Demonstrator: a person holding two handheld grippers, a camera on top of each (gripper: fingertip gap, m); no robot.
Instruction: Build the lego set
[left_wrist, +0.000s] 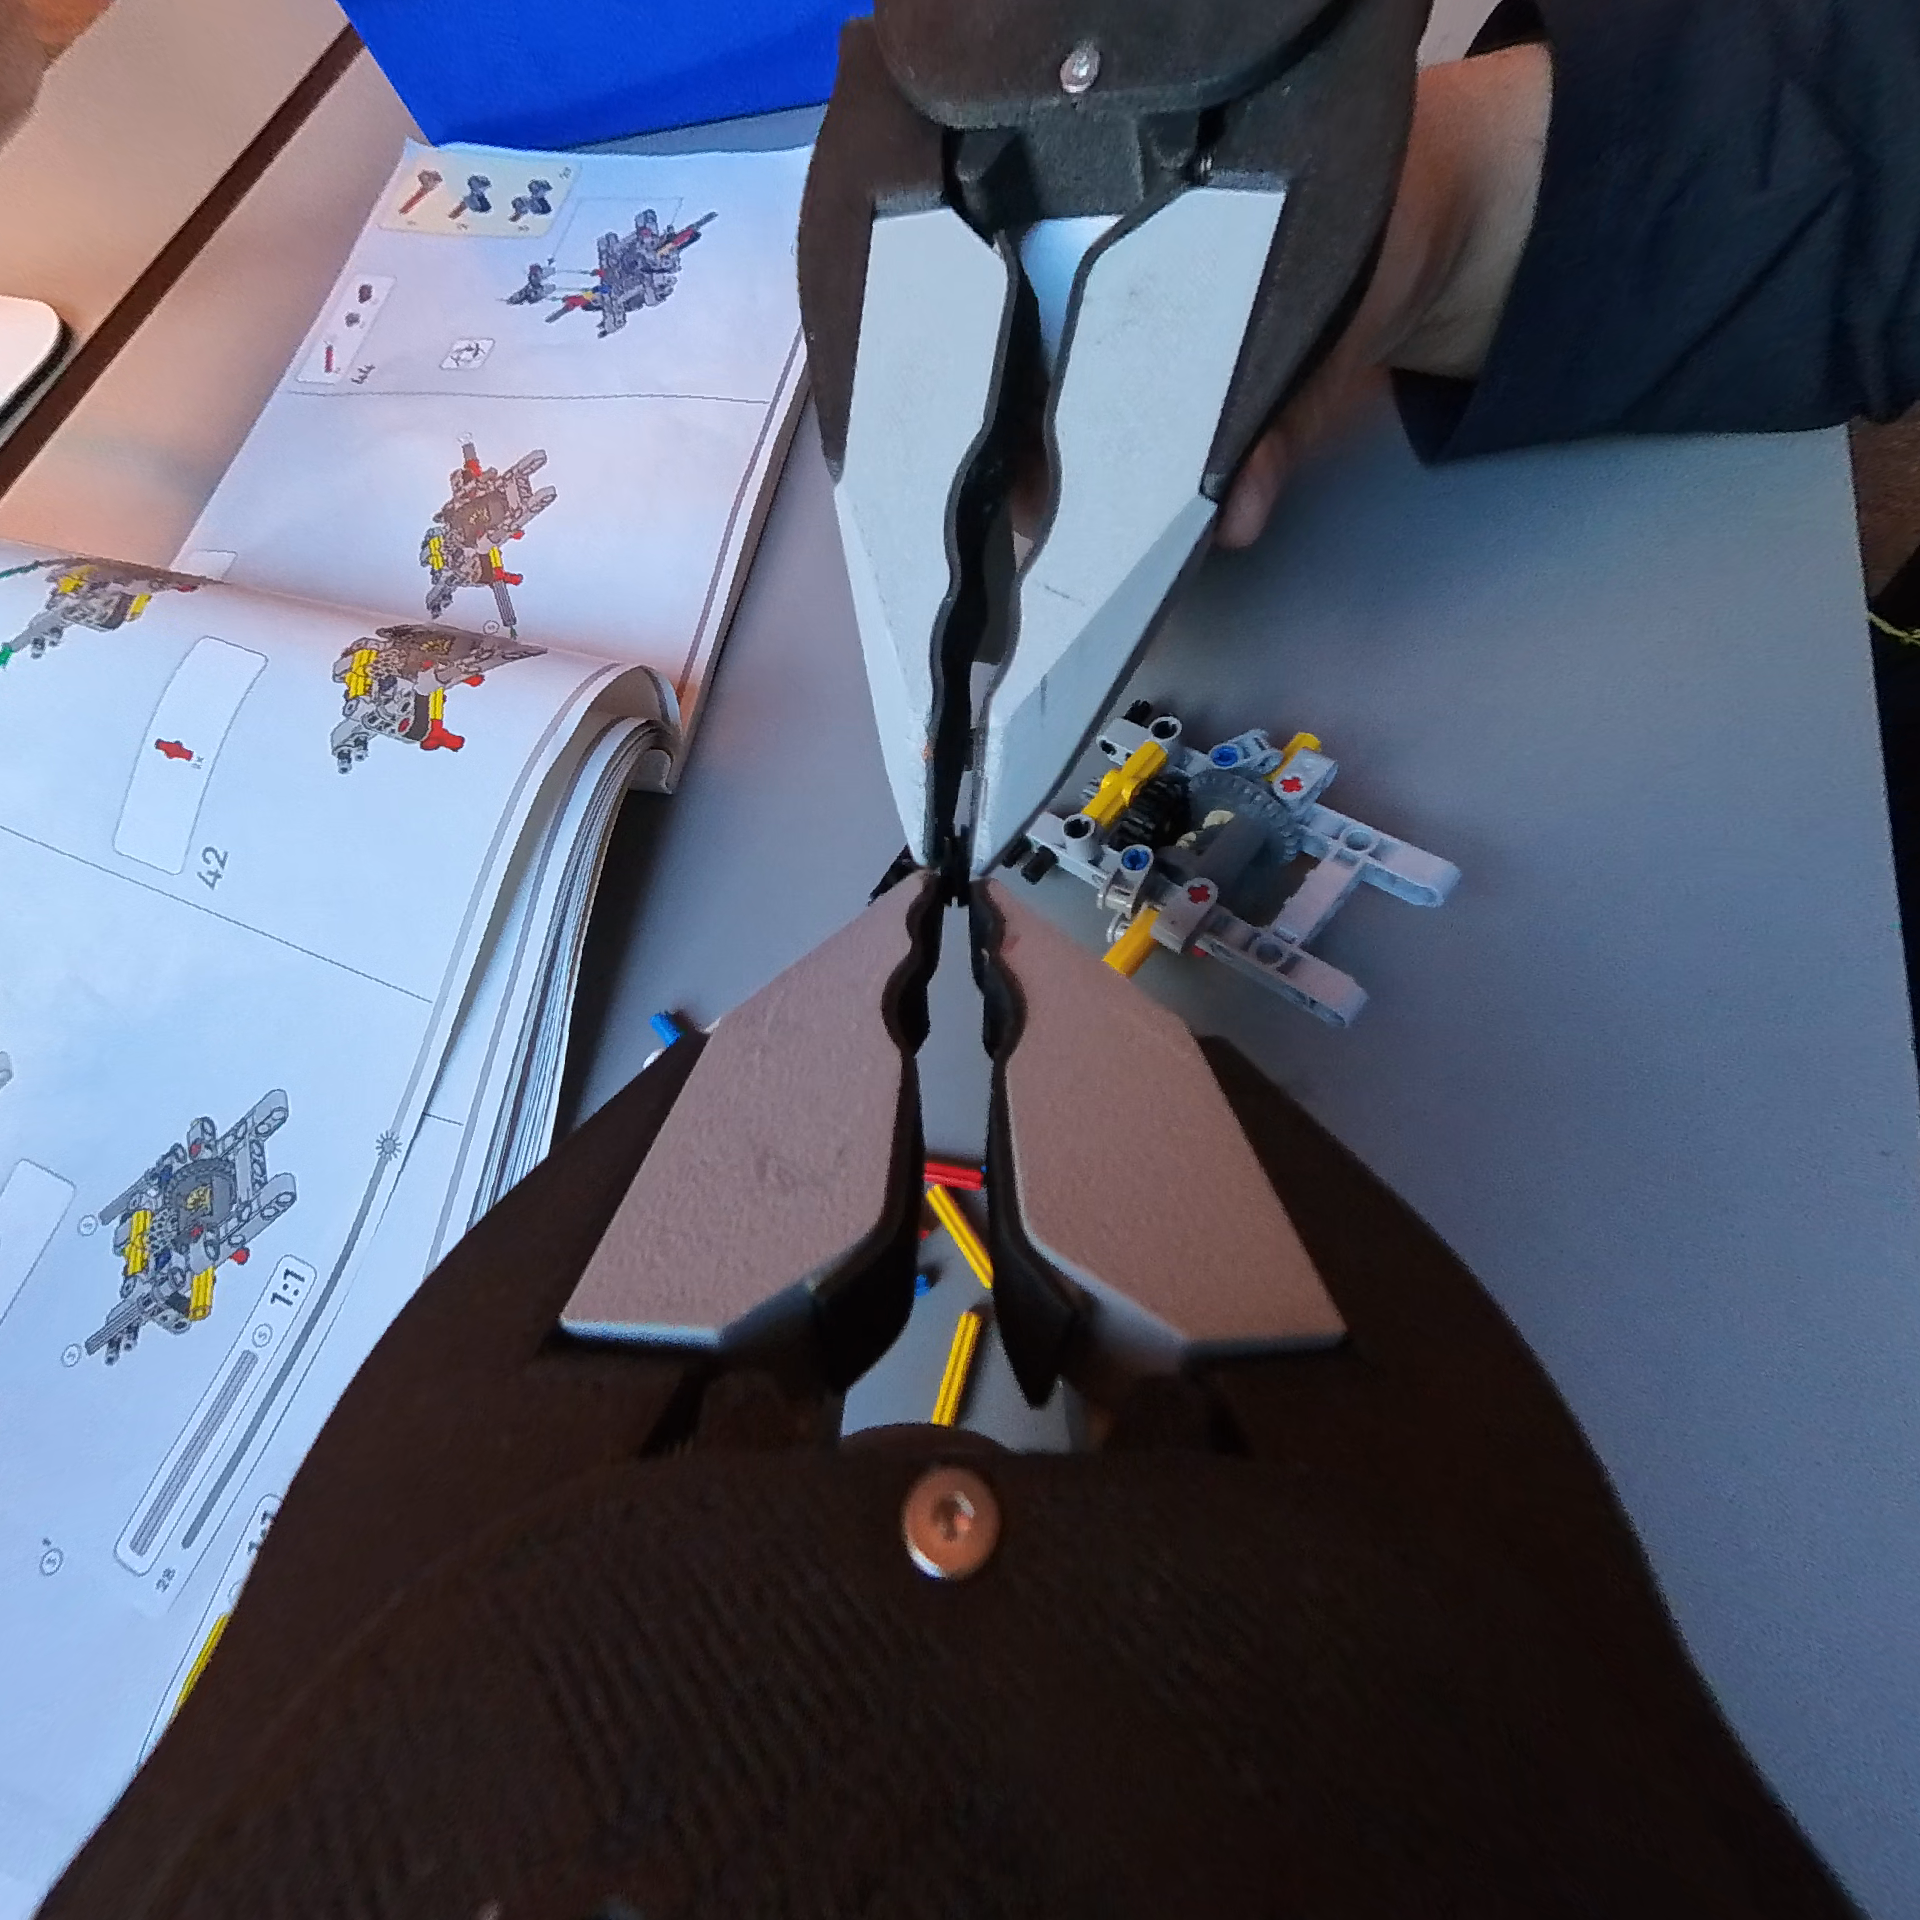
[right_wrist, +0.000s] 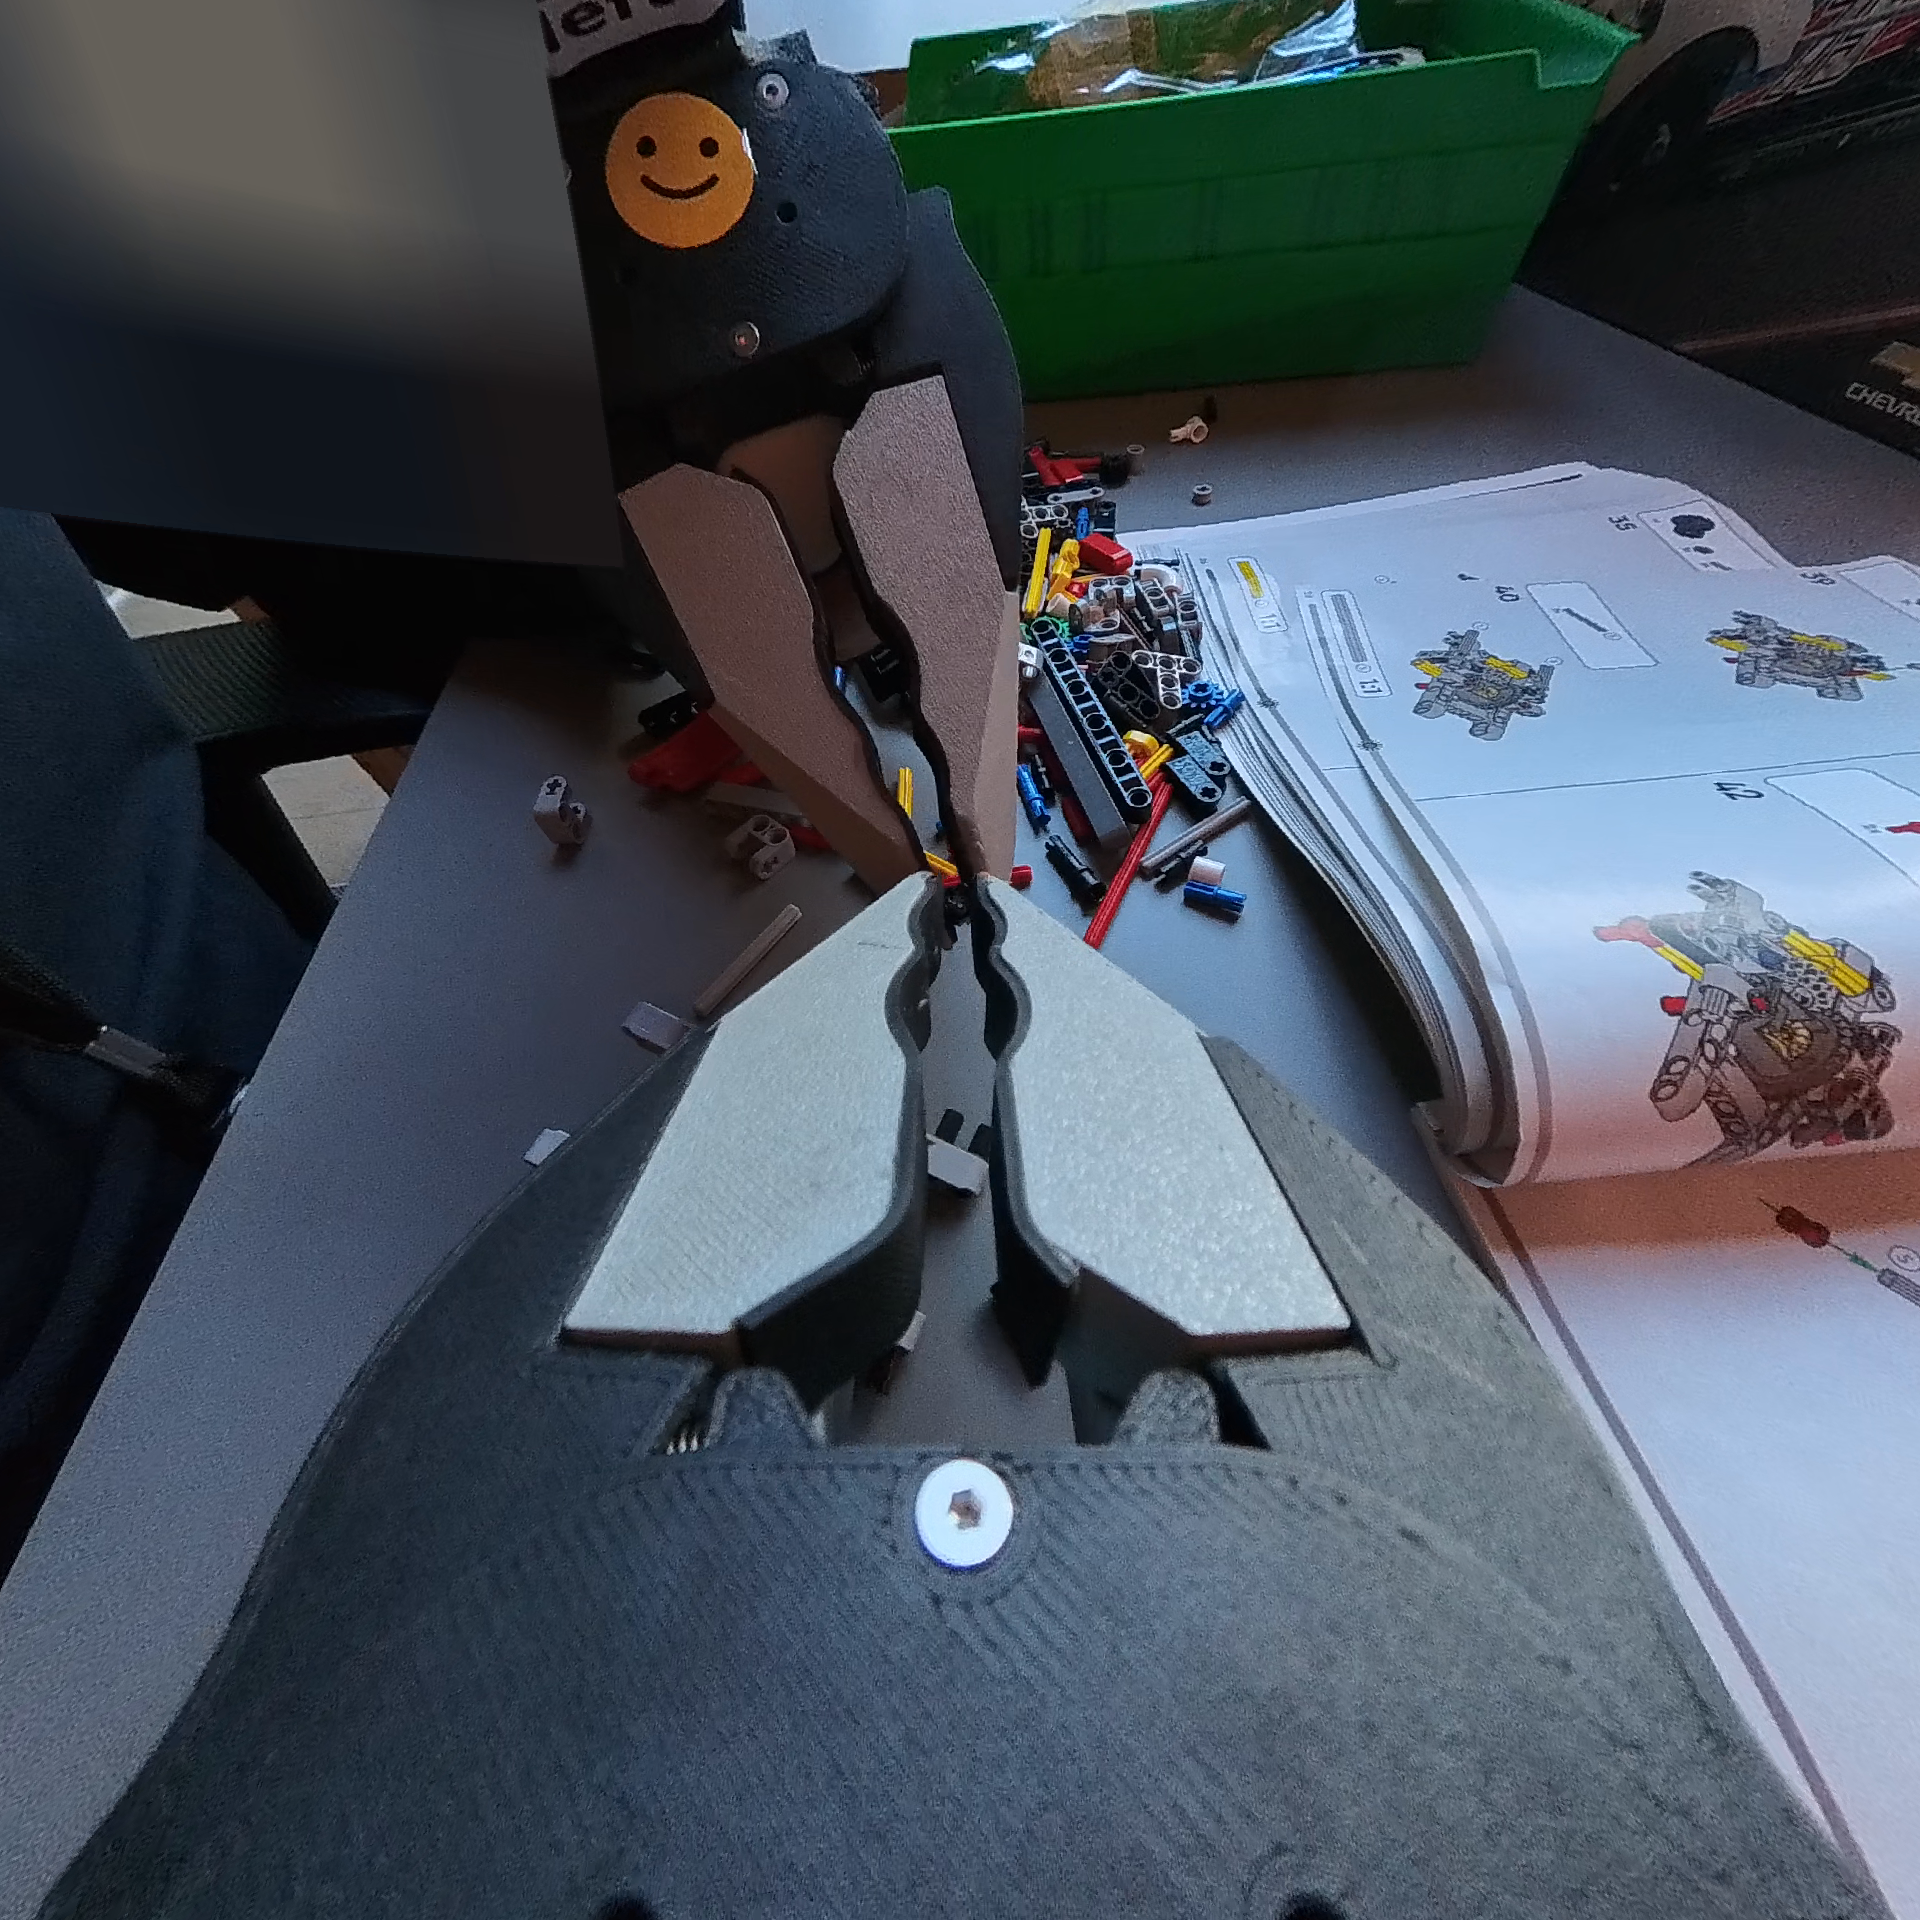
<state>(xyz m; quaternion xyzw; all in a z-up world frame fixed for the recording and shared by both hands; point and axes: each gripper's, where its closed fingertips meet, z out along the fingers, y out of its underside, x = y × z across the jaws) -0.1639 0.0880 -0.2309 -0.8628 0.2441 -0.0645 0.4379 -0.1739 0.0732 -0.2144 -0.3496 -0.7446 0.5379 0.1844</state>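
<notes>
Left gripper (left_wrist: 954, 902) and right gripper (right_wrist: 966, 902) met tip to tip, jaws each pinching one small black pin (right_wrist: 957, 906) above the bench (left_wrist: 1558, 1143).

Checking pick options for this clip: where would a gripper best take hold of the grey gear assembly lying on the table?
Probably one of the two long grey beams of the assembly, jutting away from the booklet. Come from above at that open end, gripper across the beam's flat sides; gears and yellow axles crowd the other end.

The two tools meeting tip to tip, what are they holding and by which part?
A small black piece sits pinched between the tips of the left tool and right tool, one at each end. Its kind cannot be told.
</notes>
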